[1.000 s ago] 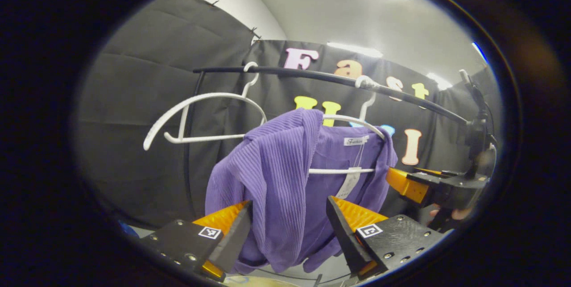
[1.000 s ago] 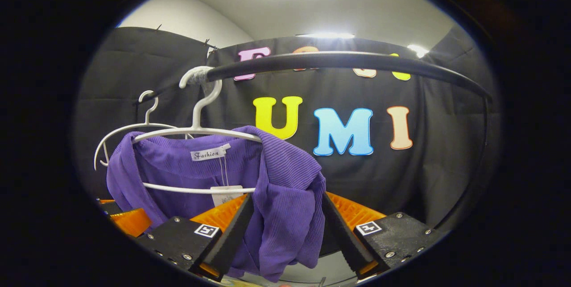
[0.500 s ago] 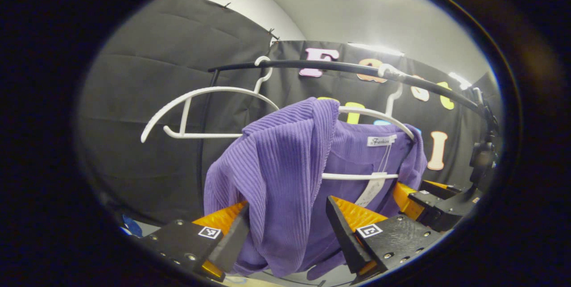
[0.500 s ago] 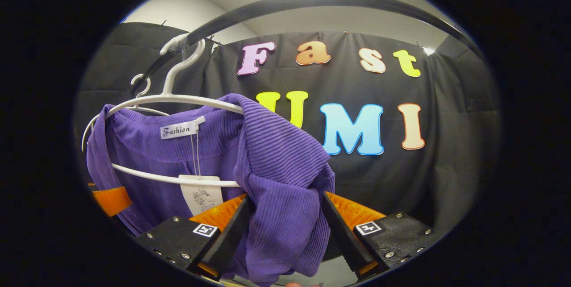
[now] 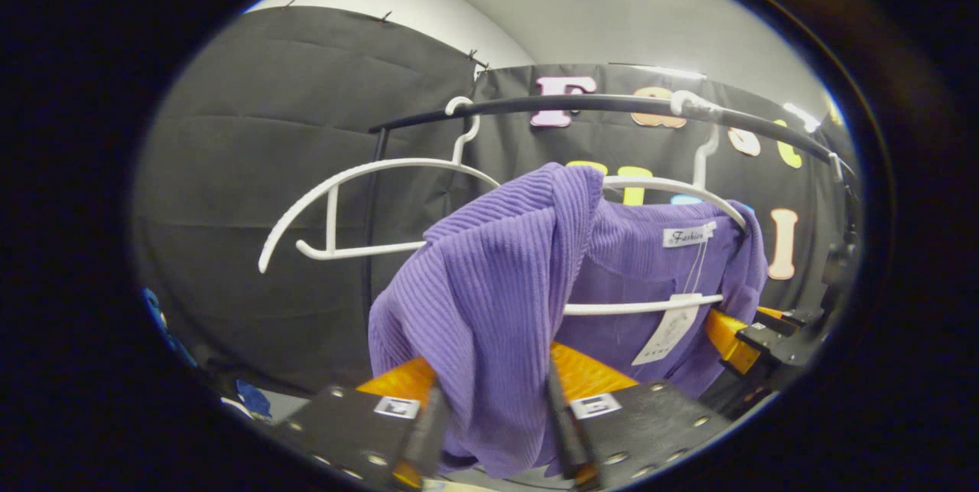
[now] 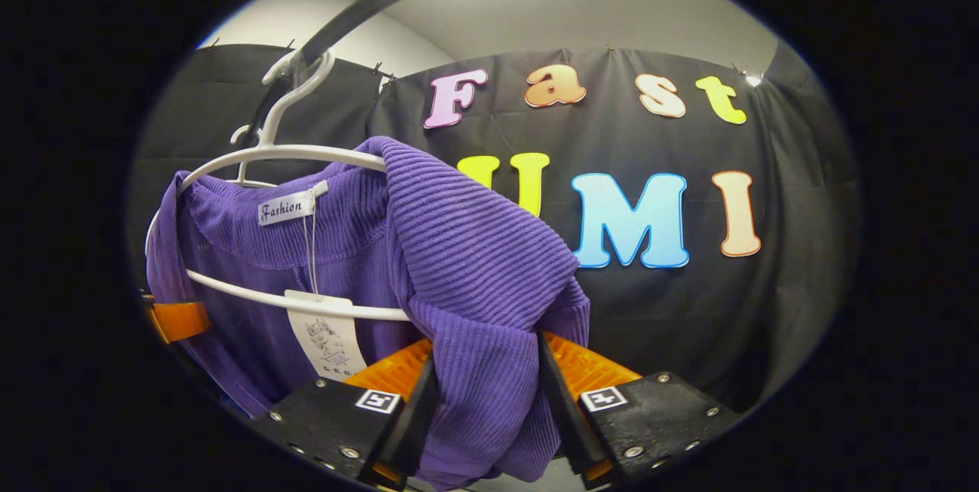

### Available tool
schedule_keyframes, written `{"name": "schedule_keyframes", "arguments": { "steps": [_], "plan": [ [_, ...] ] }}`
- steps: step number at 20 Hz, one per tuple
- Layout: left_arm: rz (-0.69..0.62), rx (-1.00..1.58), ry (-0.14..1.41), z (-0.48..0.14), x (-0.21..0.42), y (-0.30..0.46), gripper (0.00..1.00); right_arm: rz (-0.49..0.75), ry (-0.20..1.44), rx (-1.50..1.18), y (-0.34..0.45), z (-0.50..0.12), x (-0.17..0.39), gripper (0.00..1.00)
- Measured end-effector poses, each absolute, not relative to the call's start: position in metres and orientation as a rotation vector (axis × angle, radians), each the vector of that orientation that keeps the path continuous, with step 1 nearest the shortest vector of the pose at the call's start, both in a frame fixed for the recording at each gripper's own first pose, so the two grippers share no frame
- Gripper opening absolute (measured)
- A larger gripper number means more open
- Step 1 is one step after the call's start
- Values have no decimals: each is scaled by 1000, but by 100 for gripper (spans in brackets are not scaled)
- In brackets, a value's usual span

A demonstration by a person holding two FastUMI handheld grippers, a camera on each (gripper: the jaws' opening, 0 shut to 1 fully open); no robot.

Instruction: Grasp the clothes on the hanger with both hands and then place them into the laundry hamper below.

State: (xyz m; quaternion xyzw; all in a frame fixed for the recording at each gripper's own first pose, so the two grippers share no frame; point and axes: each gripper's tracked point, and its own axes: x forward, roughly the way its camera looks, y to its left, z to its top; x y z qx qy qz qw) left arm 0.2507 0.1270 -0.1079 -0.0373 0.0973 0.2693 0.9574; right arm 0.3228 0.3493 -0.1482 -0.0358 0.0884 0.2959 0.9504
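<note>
In the left gripper view, nearest the camera, the left gripper [image 5: 493, 431] is closed on the purple ribbed top [image 5: 489, 285], both black fingers pressing a bunched fold of its shoulder; the fingertips themselves are buried in the cloth and the lower hem drops out of sight below them. In the right gripper view the right gripper [image 6: 486, 419] likewise clamps the top's [image 6: 459, 247] other shoulder, fabric squeezed between both fingers, with the fold's bottom edge cut off at the lower rim. Just behind the grippers the top hangs on a white hanger [image 5: 673, 187], its collar, neck label and a paper tag [image 5: 669, 330] facing the cameras; the hanger's lower bar crosses in front of the tag, and much of the hanger's shoulders is covered by cloth. At the lower right of the left gripper view, an orange finger and black body of the right gripper [image 5: 757, 331] show partly behind the top's far edge; at the left edge of the right gripper view, an orange finger of the left gripper [image 6: 177, 320] peeks out beside the top. Farther back, an empty white hanger [image 5: 344, 201] hangs beside the loaded one on a black rail [image 5: 581, 103], before the black cloth wall [image 5: 291, 109].
</note>
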Motion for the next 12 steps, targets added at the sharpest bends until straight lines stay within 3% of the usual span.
{"name": "schedule_keyframes", "arguments": {
  "steps": [1, 3, 6, 8, 10, 11, 12],
  "plan": [
    [551, -69, 195, -107, 247, 128, 46, 610, 180, -63, 350, -148, 322, 55],
    [536, -74, 189, -107, 245, 117, 20, 614, 170, -45, 348, -146, 326, 38],
    [564, -95, 138, -97, 236, 118, 32, 631, 160, -5, 345, -142, 325, 18],
    [522, -136, 127, -97, 240, 112, 14, 675, 192, 19, 349, -146, 324, 12],
    [513, -108, 133, -95, 240, 115, 14, 698, 202, 40, 349, -144, 327, 5],
    [492, -103, 140, -98, 241, 115, 5, 714, 212, 43, 349, -145, 322, 1],
    [492, -99, 141, -95, 238, 114, 1, 727, 219, 40, 350, -146, 321, 1]
  ]
}}
